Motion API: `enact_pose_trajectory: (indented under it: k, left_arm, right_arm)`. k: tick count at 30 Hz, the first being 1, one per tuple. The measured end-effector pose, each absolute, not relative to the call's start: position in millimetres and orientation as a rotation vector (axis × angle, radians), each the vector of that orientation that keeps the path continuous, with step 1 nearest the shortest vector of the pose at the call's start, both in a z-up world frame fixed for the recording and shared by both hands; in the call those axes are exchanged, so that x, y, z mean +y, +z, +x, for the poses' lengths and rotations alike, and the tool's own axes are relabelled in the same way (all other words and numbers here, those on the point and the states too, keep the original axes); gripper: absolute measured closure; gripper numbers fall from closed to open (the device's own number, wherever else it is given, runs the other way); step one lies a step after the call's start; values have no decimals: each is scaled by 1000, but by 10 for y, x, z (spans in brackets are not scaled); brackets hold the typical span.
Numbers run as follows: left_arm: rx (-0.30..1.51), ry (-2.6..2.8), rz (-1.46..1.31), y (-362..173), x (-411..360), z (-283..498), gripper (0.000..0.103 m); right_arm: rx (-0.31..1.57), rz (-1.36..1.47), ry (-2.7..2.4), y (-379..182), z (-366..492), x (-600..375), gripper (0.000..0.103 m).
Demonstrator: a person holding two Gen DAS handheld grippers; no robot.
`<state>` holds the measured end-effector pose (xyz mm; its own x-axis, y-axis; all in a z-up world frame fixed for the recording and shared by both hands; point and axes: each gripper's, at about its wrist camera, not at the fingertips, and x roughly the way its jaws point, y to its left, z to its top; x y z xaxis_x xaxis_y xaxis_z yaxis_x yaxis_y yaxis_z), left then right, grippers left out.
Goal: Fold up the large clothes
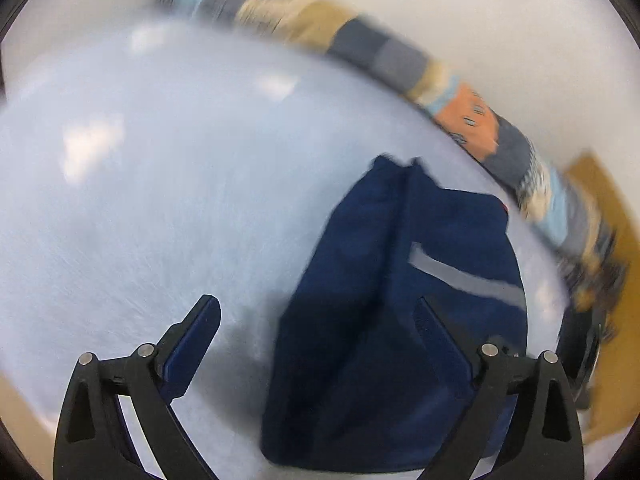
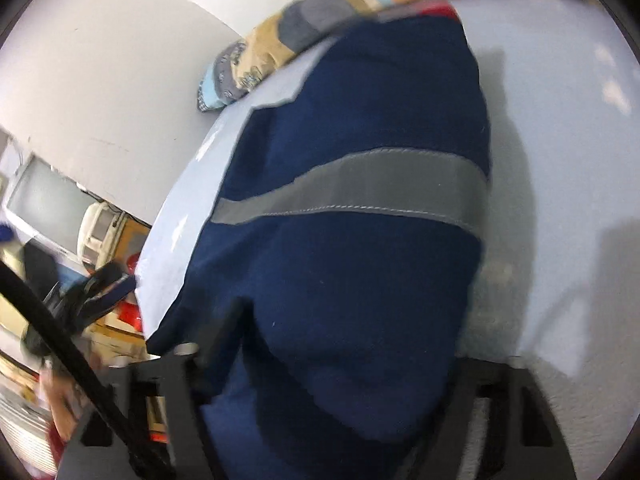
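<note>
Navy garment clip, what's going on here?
A person with two handheld claws is folding a navy garment with a grey stripe on a pale blue table. The left claw is open above its edge, gripping nothing. The right claw is mostly hidden under bunched fabric, so its grip is unclear. Patchwork cloth lines the far edge.

A pale blue desk carries a folded navy garment with a grey stripe, lying flat on its right part. A row of patterned cloths lines the desk's far edge.
</note>
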<state>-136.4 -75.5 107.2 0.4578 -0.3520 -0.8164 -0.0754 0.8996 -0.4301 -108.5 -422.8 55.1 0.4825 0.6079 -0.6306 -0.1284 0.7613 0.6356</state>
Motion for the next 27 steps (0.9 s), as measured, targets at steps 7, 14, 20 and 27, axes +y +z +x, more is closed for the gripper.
enact_pose_trajectory:
  k: [7,14,20,27]
  left_arm:
    - [1256,-431,-769,485,-546,-1070,6]
    - [1304,-618,-784,262,-880,-936,6]
    - [1315,-634,-658,383,-1563,-934,19]
    - [1270,-703,-382,863,-2392,-1466,56]
  right_arm:
    - [861,317,442,1092,-1205,-3927,63]
    - [902,354,439,1017,-1207,-4132,64]
    - [911,393,430,934,-1233,-4219,64]
    - [902,370,319,1231,-1529,-4726,64]
